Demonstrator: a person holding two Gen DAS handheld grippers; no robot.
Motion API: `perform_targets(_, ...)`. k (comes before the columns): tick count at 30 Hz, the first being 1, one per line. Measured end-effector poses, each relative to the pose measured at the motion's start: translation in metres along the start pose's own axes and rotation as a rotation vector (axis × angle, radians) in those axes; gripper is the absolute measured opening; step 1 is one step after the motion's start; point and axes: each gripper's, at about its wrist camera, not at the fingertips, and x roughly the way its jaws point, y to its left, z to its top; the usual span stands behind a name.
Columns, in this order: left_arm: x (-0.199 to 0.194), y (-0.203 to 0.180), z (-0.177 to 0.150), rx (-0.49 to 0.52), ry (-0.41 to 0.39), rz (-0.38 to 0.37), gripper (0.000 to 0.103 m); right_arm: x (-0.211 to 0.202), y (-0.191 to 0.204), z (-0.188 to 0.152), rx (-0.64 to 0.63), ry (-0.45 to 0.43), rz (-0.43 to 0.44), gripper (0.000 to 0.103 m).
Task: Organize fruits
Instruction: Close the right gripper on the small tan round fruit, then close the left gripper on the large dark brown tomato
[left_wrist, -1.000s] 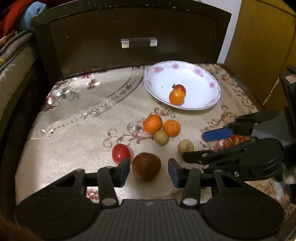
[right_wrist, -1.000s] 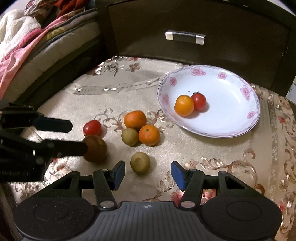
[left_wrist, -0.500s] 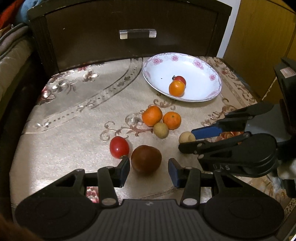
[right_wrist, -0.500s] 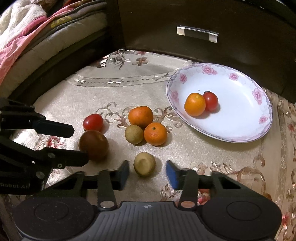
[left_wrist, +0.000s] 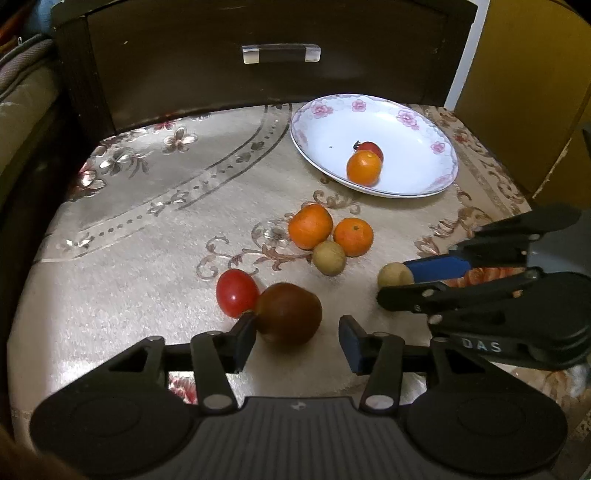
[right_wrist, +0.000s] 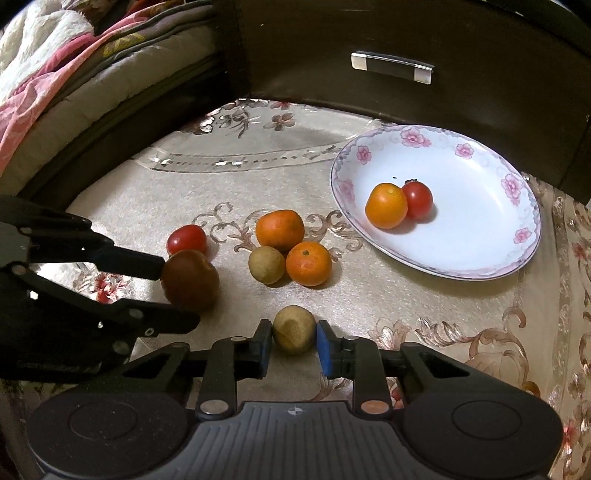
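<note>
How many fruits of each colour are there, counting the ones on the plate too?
Orange: 3
Red: 2
Tan-green: 2
Dark brown: 1
Total: 8, with 2 on the plate.

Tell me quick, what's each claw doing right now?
Left claw: open, around the dark brown fruit, one finger touching it.
Right claw: closed on the small tan fruit, which sits on the table.

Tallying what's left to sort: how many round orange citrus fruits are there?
3: one orange citrus fruit in the white floral plate, two on the cloth beside a tan fruit.
</note>
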Motion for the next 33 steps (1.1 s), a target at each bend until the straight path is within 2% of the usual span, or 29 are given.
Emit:
perform_targets(11, 0.012, -0.004, 0.0, 0.007, 0.012, 0.018, 0.057, -0.003, -0.003, -0.002, 0.015, 0.007, -0.002, 0.019)
perform_targets(18, 0.012, -0.007, 0.0, 0.035, 0.001, 0.032, 0.05, -0.002, -0.003, -0.003, 0.013, 0.01, -0.002, 0.019)
perform_targets(26, 0.003, -0.015, -0.006, 0.069, 0.006, -0.015, 0.049, -0.009, -0.005, -0.009, 0.009, 0.013, -0.001, 0.019)
perform_targets(33, 0.003, -0.019, -0.008, 0.091, 0.015, -0.024, 0.05, -0.012, -0.007, -0.015, 0.009, 0.013, -0.007, 0.019)
